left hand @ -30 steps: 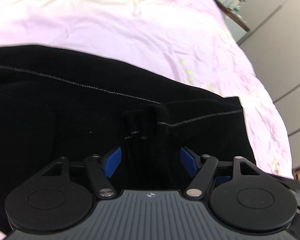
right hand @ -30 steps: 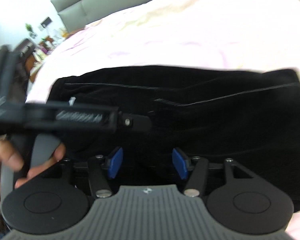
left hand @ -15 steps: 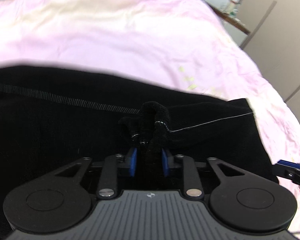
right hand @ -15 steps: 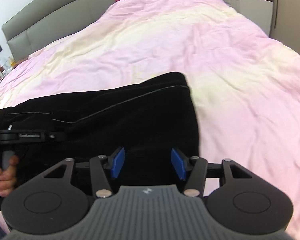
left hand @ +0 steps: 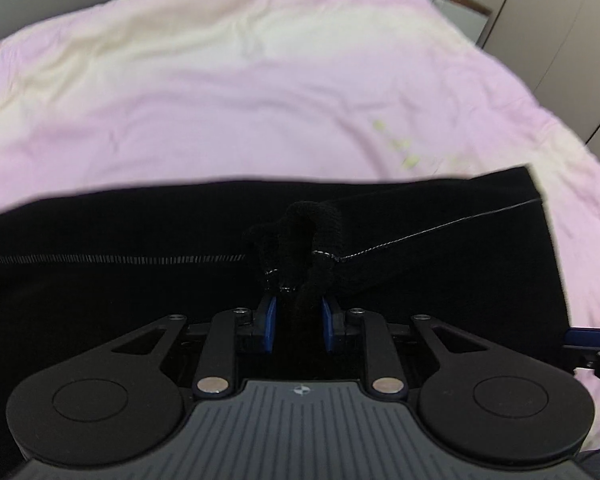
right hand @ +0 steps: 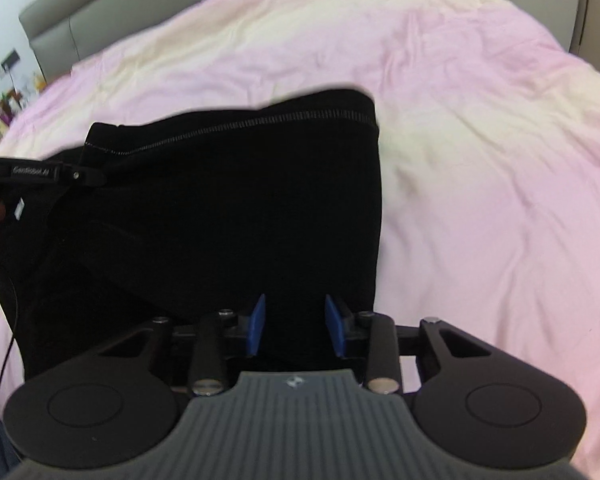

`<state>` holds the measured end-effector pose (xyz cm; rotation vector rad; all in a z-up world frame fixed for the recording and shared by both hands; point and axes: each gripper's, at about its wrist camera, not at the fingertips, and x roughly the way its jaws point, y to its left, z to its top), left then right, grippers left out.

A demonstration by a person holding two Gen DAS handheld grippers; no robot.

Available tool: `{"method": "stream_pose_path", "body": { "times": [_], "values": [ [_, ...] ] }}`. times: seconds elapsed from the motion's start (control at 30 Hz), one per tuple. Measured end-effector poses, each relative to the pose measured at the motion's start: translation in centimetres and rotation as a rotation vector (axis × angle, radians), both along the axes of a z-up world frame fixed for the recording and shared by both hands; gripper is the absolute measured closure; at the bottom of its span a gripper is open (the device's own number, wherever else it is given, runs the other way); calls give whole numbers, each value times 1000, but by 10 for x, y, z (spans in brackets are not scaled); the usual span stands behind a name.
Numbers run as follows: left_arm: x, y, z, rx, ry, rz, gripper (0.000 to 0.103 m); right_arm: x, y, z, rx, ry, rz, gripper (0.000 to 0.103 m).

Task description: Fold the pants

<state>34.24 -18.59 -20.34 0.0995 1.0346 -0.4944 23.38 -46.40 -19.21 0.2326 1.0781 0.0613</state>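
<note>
Left claw pinches a bunched fold of the pants (black) on the bed; right claw hovers parted over them.

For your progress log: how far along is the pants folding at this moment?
Done: the black fabric pants lie doubled on the pink bedsheet. In hand: the left gripper pinches a bunched fold; the right gripper is open at the near edge. Left: right grasp, then the final fold.

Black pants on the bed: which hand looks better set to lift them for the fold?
Probably the left. The left gripper is shut on a bunched fold of the pants, while the right gripper hangs open over them near their edge.
</note>
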Motion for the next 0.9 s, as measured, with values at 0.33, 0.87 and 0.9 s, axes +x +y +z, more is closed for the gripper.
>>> {"method": "stream_pose_path", "body": {
  "times": [0.33,0.87,0.9],
  "values": [
    [1,-5,3,87,-17,-64,61,-1,10,-15,-65,74,92,77],
    [16,-35,54,112,-125,-93,85,83,-11,41,-288,-157,230,94],
    [21,-36,47,126,-116,-75,86,92,-11,38,-295,-155,234,96]
  ]
}}
